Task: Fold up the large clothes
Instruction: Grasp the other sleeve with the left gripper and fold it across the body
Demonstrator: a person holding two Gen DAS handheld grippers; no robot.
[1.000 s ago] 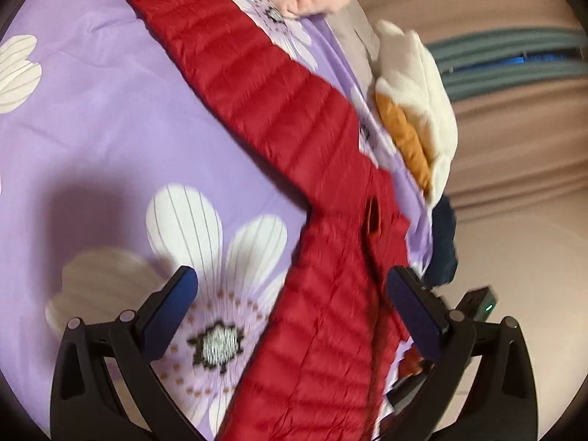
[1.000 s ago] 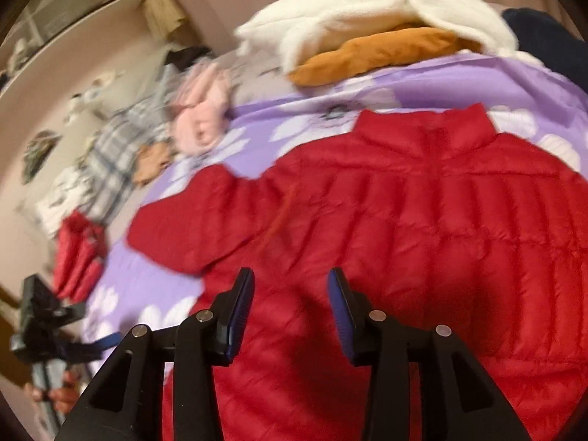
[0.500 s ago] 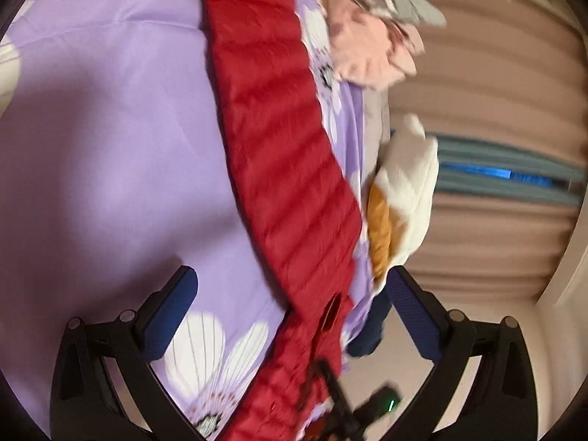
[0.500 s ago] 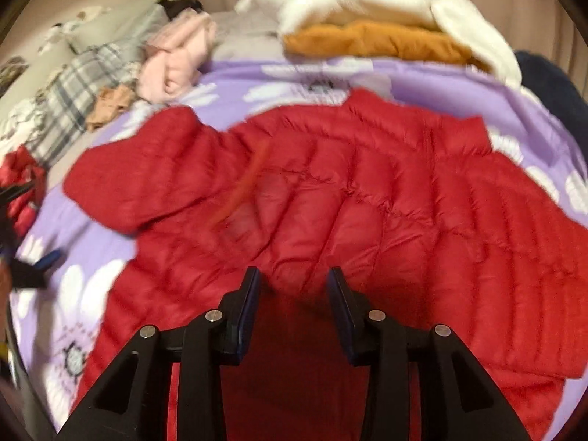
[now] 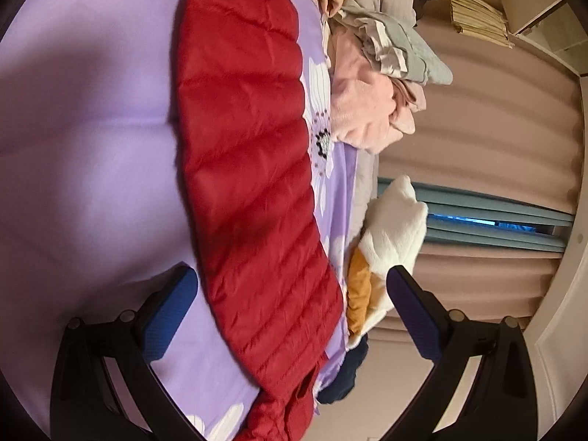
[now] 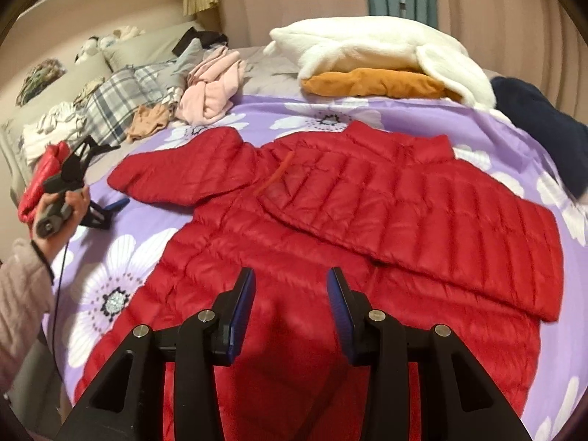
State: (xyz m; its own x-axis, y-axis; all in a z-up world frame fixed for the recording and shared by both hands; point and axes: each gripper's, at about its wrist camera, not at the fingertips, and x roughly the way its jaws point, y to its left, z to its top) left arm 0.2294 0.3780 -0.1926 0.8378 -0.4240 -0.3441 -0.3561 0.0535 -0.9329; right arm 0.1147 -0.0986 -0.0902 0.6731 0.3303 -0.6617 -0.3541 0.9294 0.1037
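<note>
Left tongs [image 5: 290, 290] swung further along the sleeve; right tongs [image 6: 291, 294] drawn back above the hem.
Both tongs spread, nothing gripped. Red puffer jacket [image 6: 330, 228] laid flat on the purple floral bedsheet [image 6: 257, 114], one sleeve folded across the chest; clothes pile [image 6: 139, 99] beyond.

The left gripper [image 5: 290, 294] now hovers over the sleeve [image 5: 253, 169] rather than the red jacket [image 6: 330, 242] body, jaws wide. The right gripper [image 6: 291, 294] has pulled back, its jaws slightly wider apart.
</note>
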